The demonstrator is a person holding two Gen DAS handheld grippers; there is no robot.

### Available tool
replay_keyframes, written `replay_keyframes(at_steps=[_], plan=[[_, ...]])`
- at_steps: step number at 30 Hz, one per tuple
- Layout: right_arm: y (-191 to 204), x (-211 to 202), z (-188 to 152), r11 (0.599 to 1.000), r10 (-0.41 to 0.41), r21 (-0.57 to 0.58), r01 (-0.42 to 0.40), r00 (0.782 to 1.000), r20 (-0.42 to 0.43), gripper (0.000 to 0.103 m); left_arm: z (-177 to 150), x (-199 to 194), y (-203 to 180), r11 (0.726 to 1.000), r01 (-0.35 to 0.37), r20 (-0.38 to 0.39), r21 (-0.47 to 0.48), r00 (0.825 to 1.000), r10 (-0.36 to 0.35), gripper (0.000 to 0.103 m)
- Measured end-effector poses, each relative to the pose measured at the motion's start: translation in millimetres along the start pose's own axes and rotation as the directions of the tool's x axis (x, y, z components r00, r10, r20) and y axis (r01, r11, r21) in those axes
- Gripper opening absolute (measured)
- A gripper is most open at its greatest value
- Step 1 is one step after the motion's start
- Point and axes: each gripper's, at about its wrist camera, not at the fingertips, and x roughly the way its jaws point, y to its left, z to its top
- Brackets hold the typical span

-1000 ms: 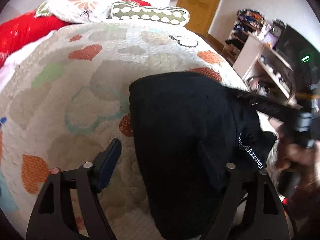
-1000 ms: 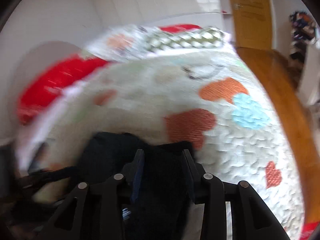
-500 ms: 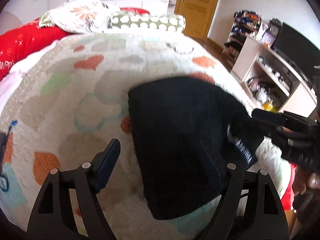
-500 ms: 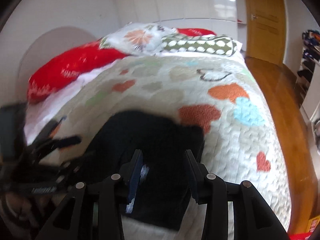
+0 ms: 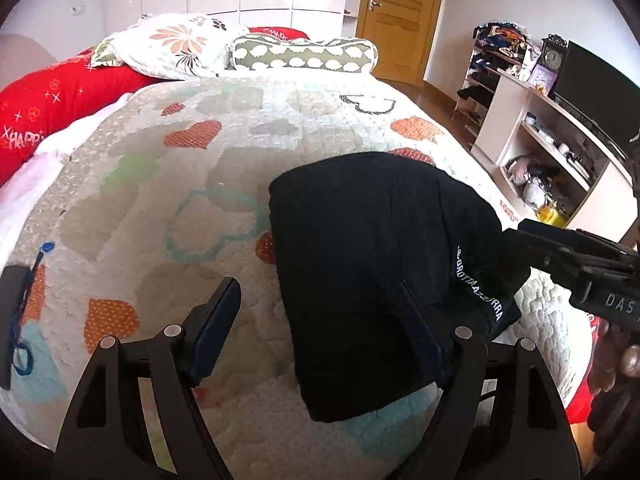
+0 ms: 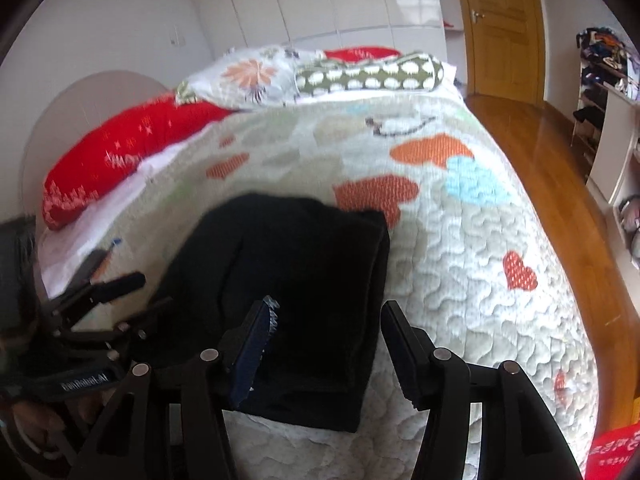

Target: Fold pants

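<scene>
The black pants [image 5: 372, 276] are sitting folded up into a chunky rectangle on the heart-print quilt [image 5: 192, 184], near the foot end of the bed, toward its right side as the left wrist camera sees it. There's a waistband strip with white lettering [image 5: 478, 284] on the pants' right edge, hanging a bit over the rest of the fold.

The left gripper [image 5: 320, 320] has its jaws spread wide with nothing between them. One finger hangs over bare quilt, the other sits in front of the pants' near-right corner; can't tell if it actually touches the cloth.

The right gripper [image 6: 328, 344] is parted too, not gripping anything, hovering over the near edge of the folded pants [image 6: 288, 292]. From the left camera you can see it coming in from the right [image 5: 576, 260], tips close to the waistband end.

Up at the head of the bed: a floral pillow [image 5: 176, 44], a green spotted bolster [image 5: 304, 54] and a red pillow [image 5: 60, 96]. A wooden door [image 5: 400, 16] is behind.
</scene>
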Motion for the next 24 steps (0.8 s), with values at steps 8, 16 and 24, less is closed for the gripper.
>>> replay_keyframes(at_steps=[8, 16, 24], plan=[[16, 1, 6, 1.0, 0.02, 0.014, -0.021, 1.0, 0.011, 0.055, 0, -19, 9, 0.999, -0.041, 0.043, -0.026, 0.998, 0.042, 0.08], [23, -9, 5, 1.0, 0.012, 0.004, -0.012, 1.0, 0.025, 0.057, -1, -32, 10, 0.998, -0.056, 0.065, -0.04, 0.996, 0.059, 0.08], [22, -12, 3, 1.0, 0.01, 0.015, -0.011, 1.0, 0.024, 0.057, -1, -37, 8, 0.997, -0.064, 0.079, -0.039, 0.995, 0.067, 0.08]])
